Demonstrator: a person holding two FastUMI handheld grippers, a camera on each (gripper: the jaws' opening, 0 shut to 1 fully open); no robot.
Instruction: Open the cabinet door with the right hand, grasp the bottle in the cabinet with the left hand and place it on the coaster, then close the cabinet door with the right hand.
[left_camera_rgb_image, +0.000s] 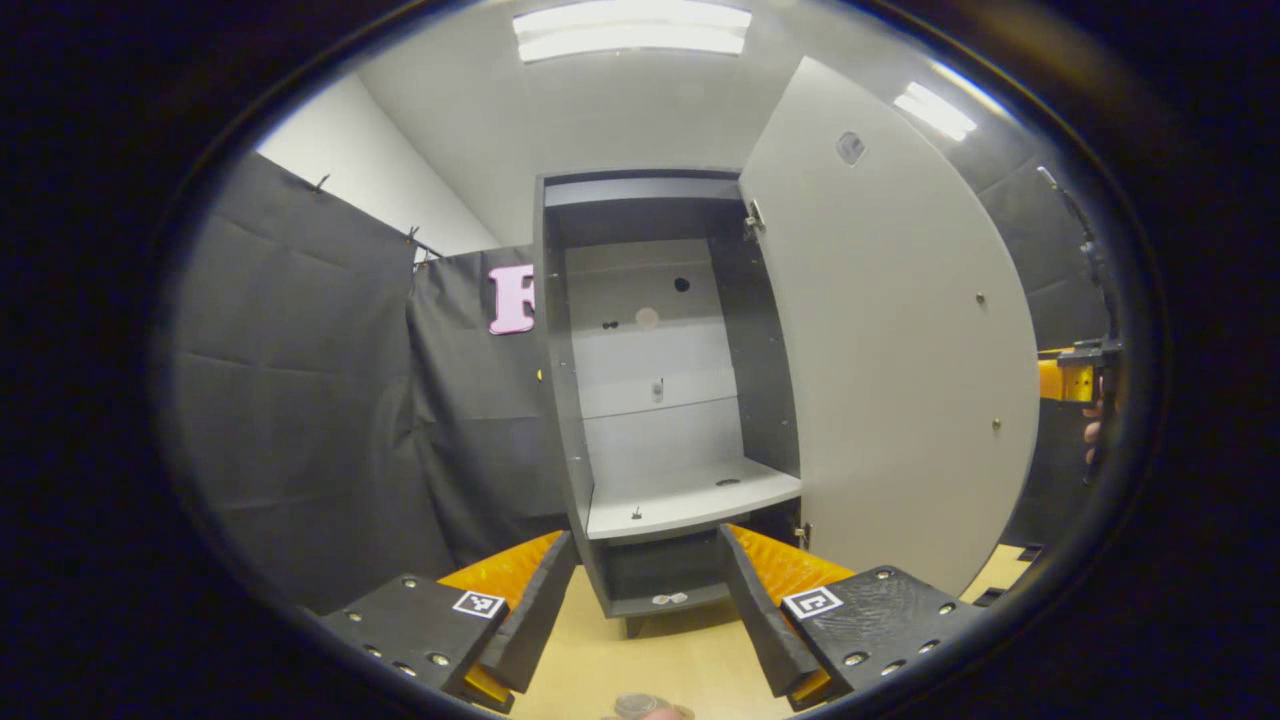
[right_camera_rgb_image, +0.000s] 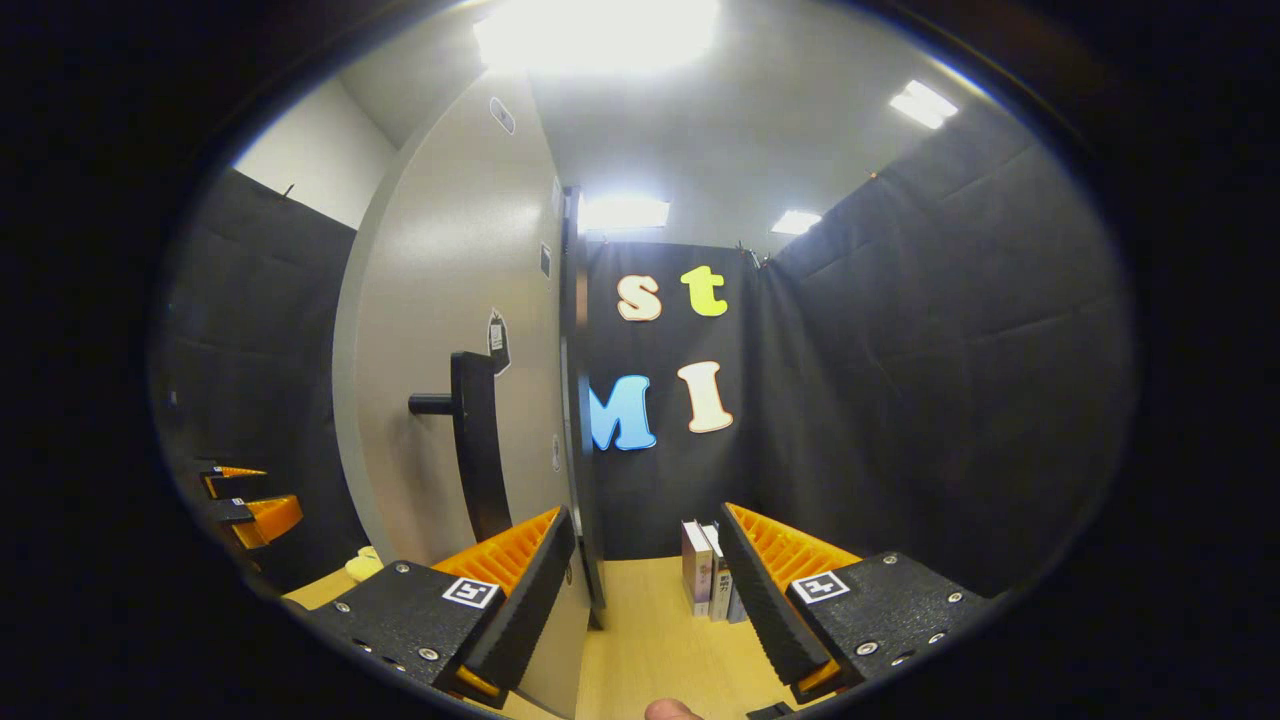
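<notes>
The grey flat cabinet door (left_camera_rgb_image: 890, 360) stands wide open, no bottle shows on the pale cabinet shelf (left_camera_rgb_image: 690, 500), and both the left tool (left_camera_rgb_image: 648, 600) and right tool (right_camera_rgb_image: 648, 590) are spread, so the right one should push the door's black bar handle (right_camera_rgb_image: 475, 450) gently.

Pretty well lit from ceiling light panels (left_camera_rgb_image: 631, 28); the panel (right_camera_rgb_image: 597, 30) in the right gripper view blows out into glare. Heavy fisheye bending near the edges, center stays sharp.
</notes>
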